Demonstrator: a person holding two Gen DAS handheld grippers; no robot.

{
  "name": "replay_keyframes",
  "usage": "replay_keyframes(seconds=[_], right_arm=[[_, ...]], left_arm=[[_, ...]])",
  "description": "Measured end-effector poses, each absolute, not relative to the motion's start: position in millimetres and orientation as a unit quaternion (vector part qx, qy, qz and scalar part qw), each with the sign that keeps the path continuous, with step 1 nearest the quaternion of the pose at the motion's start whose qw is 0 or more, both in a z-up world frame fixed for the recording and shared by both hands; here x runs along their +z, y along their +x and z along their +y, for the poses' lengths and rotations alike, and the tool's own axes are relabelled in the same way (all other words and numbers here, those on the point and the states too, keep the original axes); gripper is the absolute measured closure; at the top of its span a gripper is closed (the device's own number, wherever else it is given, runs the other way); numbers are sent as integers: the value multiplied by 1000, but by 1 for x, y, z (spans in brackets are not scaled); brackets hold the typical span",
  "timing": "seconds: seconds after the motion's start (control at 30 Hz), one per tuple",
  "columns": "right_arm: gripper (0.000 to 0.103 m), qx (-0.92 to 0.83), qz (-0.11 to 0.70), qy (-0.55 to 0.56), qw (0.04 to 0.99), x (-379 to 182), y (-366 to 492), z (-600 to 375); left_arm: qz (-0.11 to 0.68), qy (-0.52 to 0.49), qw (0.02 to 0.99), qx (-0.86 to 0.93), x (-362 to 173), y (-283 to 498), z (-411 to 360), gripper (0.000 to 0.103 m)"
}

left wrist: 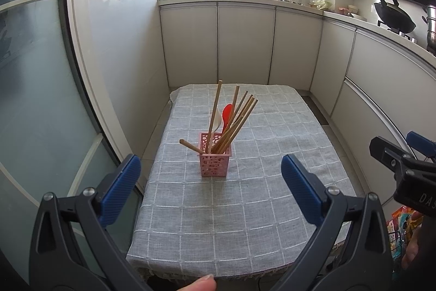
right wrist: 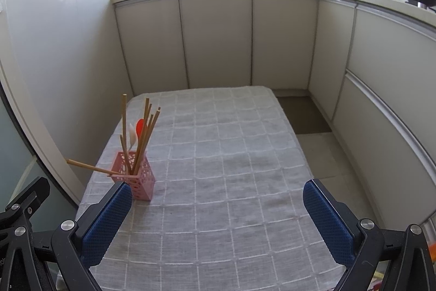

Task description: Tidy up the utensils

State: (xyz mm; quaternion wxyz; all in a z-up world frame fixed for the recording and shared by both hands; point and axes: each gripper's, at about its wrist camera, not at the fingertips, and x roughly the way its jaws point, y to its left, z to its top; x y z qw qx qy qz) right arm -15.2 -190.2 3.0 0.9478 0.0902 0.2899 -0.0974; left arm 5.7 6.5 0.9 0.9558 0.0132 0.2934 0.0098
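Pink holder (left wrist: pixel 215 157) stands upright mid-table on the grey checked cloth (left wrist: pixel 245 209), dead centre in the left wrist view, between the left gripper's (left wrist: pixel 211 176) blue pads (left wrist: pixel 121 190). Jaws spread wide, nothing held.

Right wrist view puts the same holder at 9 o'clock, just beyond the tip of that gripper's left pad (right wrist: pixel 107 222). Right gripper (right wrist: pixel 218 212) is also spread wide and empty, hovering over bare cloth.

Only in the left view: a fingertip (left wrist: pixel 200 284) at 6 o'clock on the bottom edge, and the right gripper's black body at 3 o'clock.
Only in the right view: the brown floor mat (right wrist: pixel 302 113) at 2 o'clock past the table's far corner, and part of the left gripper frame at 8 o'clock.

Counts: one holder. Wooden chopsticks (left wrist: pixel 237 122): seven visible, six upright-ish and leaning, one lying across the holder's rim and sticking out toward 9 o'clock. One red spoon (left wrist: pixel 226 112), one white spoon (left wrist: pixel 216 120), both standing in the holder. No utensils lie loose on the cloth.
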Motion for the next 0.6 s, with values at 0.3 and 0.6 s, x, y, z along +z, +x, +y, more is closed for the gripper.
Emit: replay_keyframes(seconds=[0.3, 0.6], right_arm=[[0, -98, 289, 92, 948, 2, -15, -191], [0, -99, 286, 95, 948, 2, -17, -192]], left_arm=[[293, 15, 956, 11, 1, 6, 6, 1], [291, 15, 956, 13, 2, 4, 6, 1]])
